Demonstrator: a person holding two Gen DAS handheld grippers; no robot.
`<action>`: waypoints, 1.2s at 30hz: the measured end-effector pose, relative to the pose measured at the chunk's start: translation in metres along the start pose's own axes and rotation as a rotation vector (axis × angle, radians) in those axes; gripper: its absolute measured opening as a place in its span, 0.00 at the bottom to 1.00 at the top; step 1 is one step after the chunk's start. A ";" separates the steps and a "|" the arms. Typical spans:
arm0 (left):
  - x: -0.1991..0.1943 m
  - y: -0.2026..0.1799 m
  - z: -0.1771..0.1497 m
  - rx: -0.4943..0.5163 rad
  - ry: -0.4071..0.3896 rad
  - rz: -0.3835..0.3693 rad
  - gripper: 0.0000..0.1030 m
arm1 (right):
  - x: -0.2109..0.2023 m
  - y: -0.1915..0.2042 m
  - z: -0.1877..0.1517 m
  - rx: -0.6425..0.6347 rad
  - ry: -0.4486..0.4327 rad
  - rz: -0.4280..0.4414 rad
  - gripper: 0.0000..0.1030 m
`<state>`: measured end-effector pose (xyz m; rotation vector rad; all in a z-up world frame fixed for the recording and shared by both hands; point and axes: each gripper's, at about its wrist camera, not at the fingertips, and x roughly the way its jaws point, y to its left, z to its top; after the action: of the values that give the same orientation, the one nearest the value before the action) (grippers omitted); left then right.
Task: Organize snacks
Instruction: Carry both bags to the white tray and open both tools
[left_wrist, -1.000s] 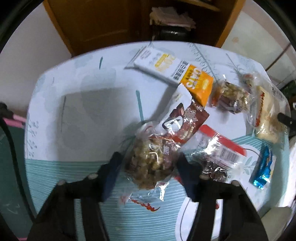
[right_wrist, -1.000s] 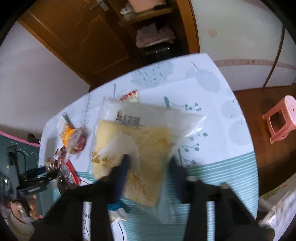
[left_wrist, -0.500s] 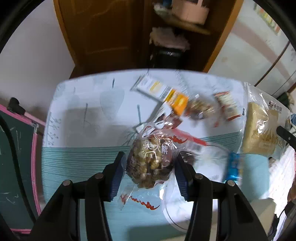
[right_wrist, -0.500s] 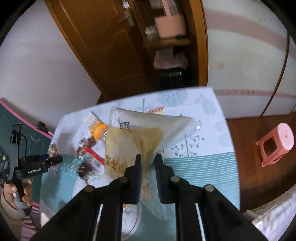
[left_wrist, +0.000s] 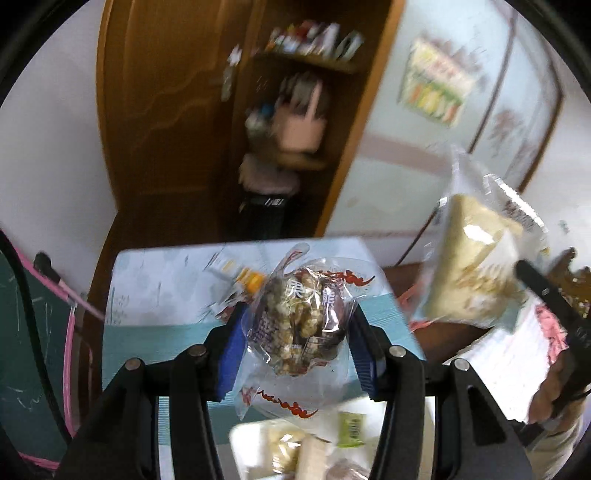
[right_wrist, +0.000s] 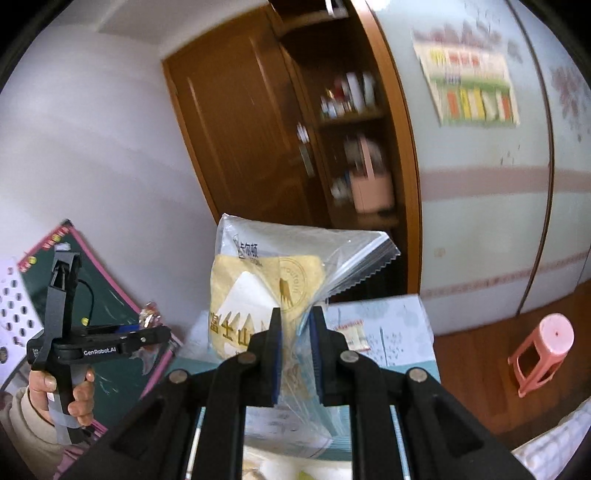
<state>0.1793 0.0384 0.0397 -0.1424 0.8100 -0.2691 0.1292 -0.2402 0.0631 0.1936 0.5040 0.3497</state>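
At the left edge of the right wrist view, a hand (right_wrist: 62, 391) grips the handle of the left gripper (right_wrist: 147, 334), whose tip carries a small snack packet against a green board (right_wrist: 107, 306). Centre frame, the right gripper (right_wrist: 295, 350) is clenched on the clear bread bag (right_wrist: 266, 280), pinching its plastic between nearly closed blue pads, the bag standing up above the patterned table (right_wrist: 391, 325). Lower right, a pink stool (right_wrist: 543, 350) sits on the wooden floor. Across the left wrist view, the left gripper (left_wrist: 295, 332) grasps the nut snack packet (left_wrist: 301, 317) at centre, held above the table (left_wrist: 162, 291); far right, the bread bag (left_wrist: 476, 266) hangs in the air.
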 end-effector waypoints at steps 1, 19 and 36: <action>-0.013 -0.007 -0.004 0.010 -0.022 -0.013 0.49 | -0.012 0.006 -0.002 -0.004 -0.019 0.001 0.13; -0.052 -0.062 -0.157 0.141 -0.044 -0.100 0.49 | -0.118 0.050 -0.132 -0.035 -0.103 -0.205 0.13; -0.019 -0.083 -0.188 0.185 0.005 0.021 0.99 | -0.068 0.053 -0.180 -0.083 0.129 -0.286 0.51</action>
<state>0.0137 -0.0393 -0.0565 0.0407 0.7873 -0.3238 -0.0316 -0.1994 -0.0483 0.0168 0.6341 0.1032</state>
